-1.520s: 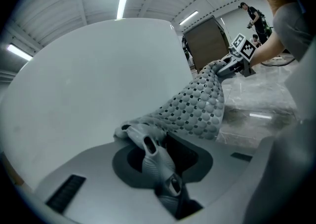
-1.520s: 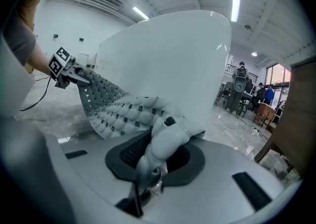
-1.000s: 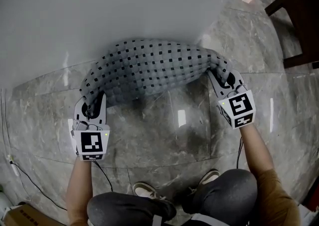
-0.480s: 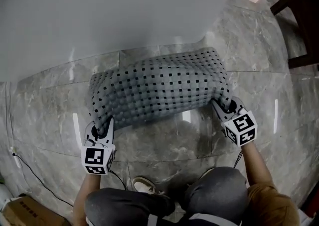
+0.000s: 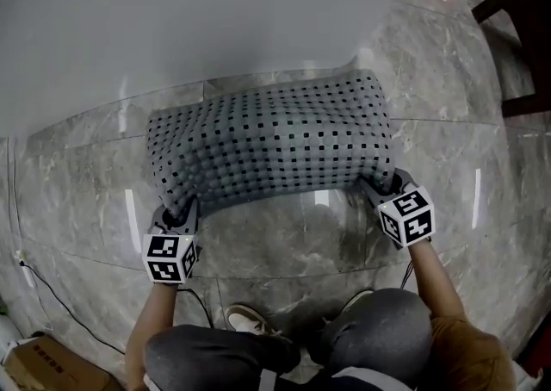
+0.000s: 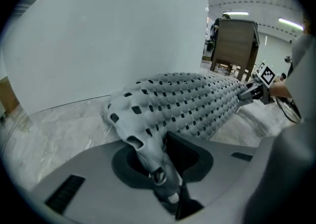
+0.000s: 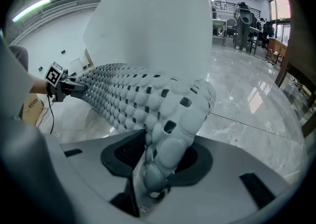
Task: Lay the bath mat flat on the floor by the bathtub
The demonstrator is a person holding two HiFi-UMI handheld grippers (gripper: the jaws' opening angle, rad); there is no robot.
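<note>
The grey bath mat (image 5: pixel 271 144), knobbly with square holes, is spread on the marble floor (image 5: pixel 284 247) along the white bathtub (image 5: pixel 172 19). Its far edge lies at the tub's foot. My left gripper (image 5: pixel 176 213) is shut on the near left corner, which rises bunched between the jaws (image 6: pixel 158 168). My right gripper (image 5: pixel 383 187) has the near right corner between its jaws (image 7: pixel 150 178); those jaws are opening, with the mat (image 7: pixel 143 94) still pinched there. Both near corners are lifted a little; the middle sags toward the floor.
Dark wooden furniture (image 5: pixel 516 36) stands at the far right. A black cable (image 5: pixel 52 312) runs over the floor at the near left beside a cardboard box (image 5: pixel 43 372). The person's knees and shoes (image 5: pixel 250 325) are just behind the grippers.
Both grippers have pulled back toward the person and come down. The mat has gone from a hanging arc in front of the tub to a spread sheet on the floor.
</note>
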